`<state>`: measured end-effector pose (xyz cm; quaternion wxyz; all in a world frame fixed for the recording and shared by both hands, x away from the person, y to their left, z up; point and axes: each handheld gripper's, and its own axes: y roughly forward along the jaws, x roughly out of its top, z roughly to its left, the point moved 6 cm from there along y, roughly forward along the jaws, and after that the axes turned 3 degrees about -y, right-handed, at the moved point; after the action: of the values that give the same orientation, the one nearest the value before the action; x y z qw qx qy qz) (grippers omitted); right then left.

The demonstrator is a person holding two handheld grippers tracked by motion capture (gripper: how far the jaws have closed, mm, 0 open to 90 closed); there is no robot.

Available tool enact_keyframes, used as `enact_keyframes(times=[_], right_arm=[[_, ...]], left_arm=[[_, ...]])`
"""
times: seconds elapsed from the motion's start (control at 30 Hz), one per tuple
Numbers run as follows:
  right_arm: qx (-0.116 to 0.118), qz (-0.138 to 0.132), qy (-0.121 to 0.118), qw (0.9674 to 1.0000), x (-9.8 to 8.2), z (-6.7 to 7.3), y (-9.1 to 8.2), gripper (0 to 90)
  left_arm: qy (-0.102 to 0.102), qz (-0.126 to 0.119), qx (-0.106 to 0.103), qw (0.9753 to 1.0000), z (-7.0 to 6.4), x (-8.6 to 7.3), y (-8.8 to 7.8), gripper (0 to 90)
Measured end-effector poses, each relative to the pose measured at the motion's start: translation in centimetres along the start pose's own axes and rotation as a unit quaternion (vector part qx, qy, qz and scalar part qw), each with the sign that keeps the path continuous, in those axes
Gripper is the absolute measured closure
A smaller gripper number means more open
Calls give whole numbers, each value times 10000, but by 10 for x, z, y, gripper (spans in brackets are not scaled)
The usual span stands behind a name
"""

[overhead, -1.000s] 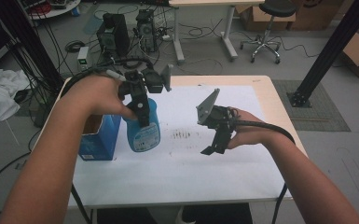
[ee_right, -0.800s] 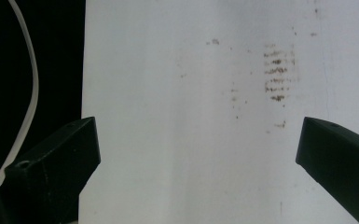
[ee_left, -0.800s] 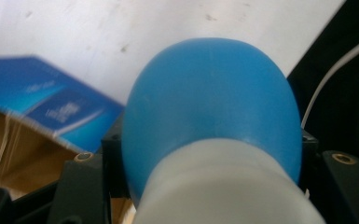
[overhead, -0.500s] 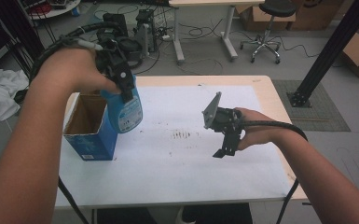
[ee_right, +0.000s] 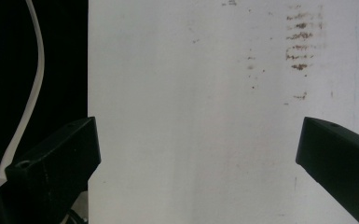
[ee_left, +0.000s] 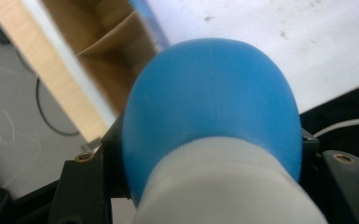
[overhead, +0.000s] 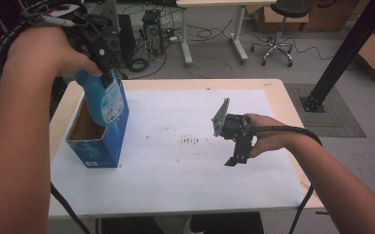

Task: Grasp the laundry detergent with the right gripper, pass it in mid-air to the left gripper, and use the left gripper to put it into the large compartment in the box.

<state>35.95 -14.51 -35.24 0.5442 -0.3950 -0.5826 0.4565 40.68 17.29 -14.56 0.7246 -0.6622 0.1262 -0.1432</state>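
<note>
Bottle (overhead: 100, 97), clenched in left jaws, going into box (overhead: 95, 139) at table's left edge; lowering straight, right jaws released.

Legible text: none. Blue bottle (overhead: 103, 100) label and blue box (overhead: 100, 146) print present, too blurred to read.

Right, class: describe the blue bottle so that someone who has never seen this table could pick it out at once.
Start at the white-topped table and go to its left edge, where an open blue cardboard box stands. The blue bottle hangs tilted over the box's mouth, clamped near its white cap by the left gripper. Unlike the box, it is rounded plastic with a printed label.
</note>
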Motion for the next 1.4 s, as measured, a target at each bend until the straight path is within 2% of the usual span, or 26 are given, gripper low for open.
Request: enact_keyframes(times=[0.07,0.2,0.33,0.53,0.7,0.83,1.17,1.23,1.3,1.4], right_arm=[[21,80,0,10000,-2,0,1,0],[61,157,4,9999,-3,2,2,0],[102,256,16,9996,-5,3,1,0],[133,442,35,9989,-9,5,0,0],[147,441,31,9989,-9,5,-1,0],[154,466,36,9988,-9,6,-2,0],[165,451,17,9988,-8,6,-4,0],[171,472,33,9987,-8,7,-4,0],[183,474,17,9987,-8,7,-4,0],[197,491,38,9986,-8,7,-3,0]], left_arm=[[-216,48,45,9997,9,-1,0,384],[-526,140,82,9985,23,-3,4,383],[-718,189,159,9971,35,-4,9,383],[-1024,192,64,9945,47,-6,17,383],[-1186,183,71,9927,52,-6,23,383],[-1237,172,50,9922,53,-6,30,383],[-1399,238,-88,9898,55,-4,63,384],[-1380,261,-101,9900,56,-4,71,384],[-1381,180,-121,9902,56,-2,77,384],[-1424,233,-162,9894,58,-2,90,384]])
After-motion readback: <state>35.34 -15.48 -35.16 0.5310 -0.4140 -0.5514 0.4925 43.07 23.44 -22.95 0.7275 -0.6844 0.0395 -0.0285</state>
